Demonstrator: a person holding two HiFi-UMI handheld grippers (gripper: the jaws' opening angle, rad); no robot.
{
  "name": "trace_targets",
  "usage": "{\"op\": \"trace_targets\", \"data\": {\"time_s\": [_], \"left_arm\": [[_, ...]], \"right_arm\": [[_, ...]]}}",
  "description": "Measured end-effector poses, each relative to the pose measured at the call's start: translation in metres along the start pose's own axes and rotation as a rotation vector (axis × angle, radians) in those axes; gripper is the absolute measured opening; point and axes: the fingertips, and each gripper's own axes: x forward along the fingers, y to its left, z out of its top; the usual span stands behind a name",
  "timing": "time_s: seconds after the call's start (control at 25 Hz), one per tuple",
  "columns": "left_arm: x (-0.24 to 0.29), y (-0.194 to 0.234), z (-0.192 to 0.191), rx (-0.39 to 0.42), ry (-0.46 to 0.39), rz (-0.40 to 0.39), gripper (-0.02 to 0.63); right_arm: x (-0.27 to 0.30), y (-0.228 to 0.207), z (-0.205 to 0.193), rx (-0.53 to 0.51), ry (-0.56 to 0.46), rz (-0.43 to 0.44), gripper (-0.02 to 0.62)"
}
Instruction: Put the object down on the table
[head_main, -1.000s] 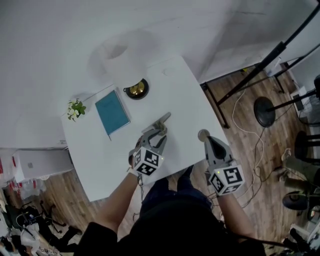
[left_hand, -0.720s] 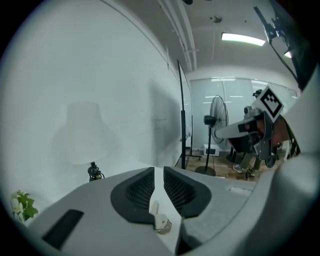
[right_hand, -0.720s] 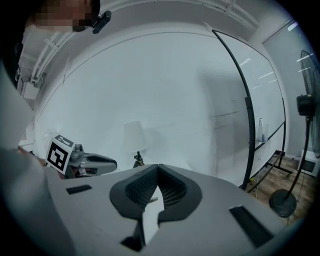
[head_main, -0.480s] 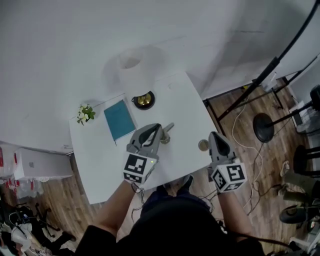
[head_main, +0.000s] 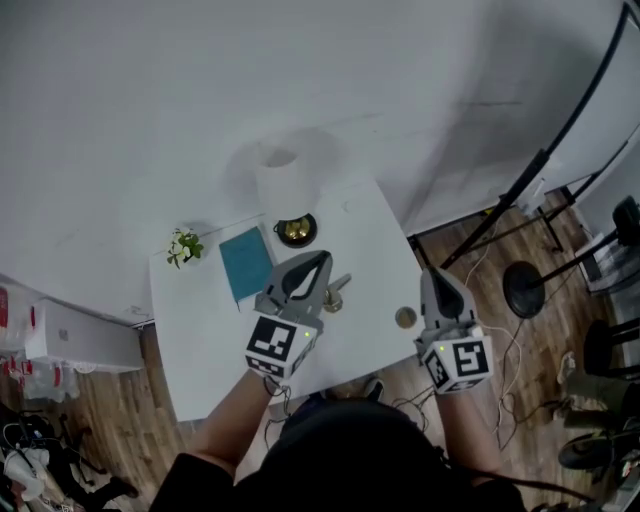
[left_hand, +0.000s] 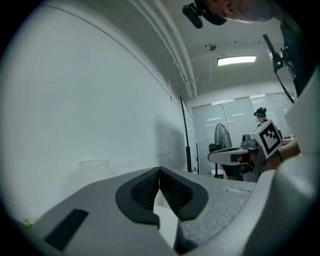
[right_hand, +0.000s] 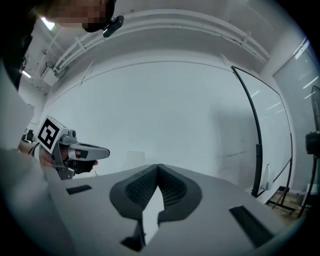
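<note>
Left tongs (left_hand: 159, 171) and right tongs (right_hand: 158, 168) are pressed together, empty; the grey object (head_main: 337, 289) seems stiff, light, graspable at its slim bar.

Indoor recording lab or studio: white bench (head_main: 205, 340) on wood floor (head_main: 120, 410), black equipment stands (head_main: 523, 288), glass partitions (left_hand: 235, 120), pedestal fan (left_hand: 223, 136), ceiling strip light (left_hand: 236, 61).

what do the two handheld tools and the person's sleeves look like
Both the left tool and right tool are grey, tapering to a pointed tip, with black textured pads inside. Each carries a white cube printed with black square markers. The sleeves are dark.
</note>
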Motion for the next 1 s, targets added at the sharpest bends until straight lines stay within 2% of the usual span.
{"op": "trace_targets", "data": {"time_s": [0.28,1.0], "left_arm": [[-0.004,0.002,0.012,0.032,-0.023,0.03,0.006],[0.003,0.004,0.001,0.011,0.014,0.05,0.006]], "right_arm": [[0.001,0.001,0.018,-0.03,-0.037,0.009,0.005],[0.009,-0.002,0.012,-0.022,-0.025,0.032,0.005]]}}
